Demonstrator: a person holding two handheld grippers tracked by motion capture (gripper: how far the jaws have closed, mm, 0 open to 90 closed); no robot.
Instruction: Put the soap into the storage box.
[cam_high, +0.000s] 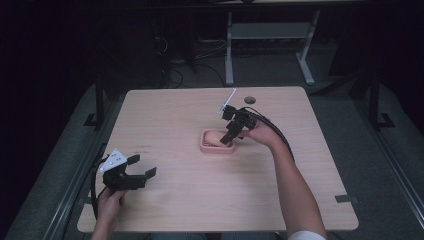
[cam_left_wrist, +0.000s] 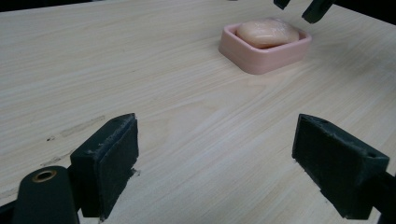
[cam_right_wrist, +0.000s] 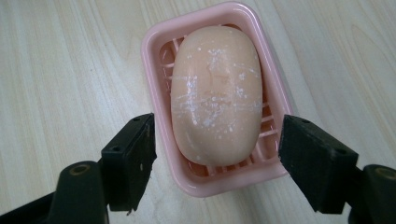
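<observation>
Place: a lab or test room set up for recording, not a home.
Table: a plain light wood table (cam_high: 200, 190) with black tape marks at its edges.
Floor: grey carpet (cam_high: 380, 165) under and around it.
Background: dark, with loose cables (cam_high: 170, 60) on the floor and the white metal legs of another desk (cam_high: 270, 45).

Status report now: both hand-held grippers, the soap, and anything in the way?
Right hand-held gripper open above soap, jaws astride the pink dish. Left hand-held gripper open, low over bare table. Nothing in the way.
</observation>
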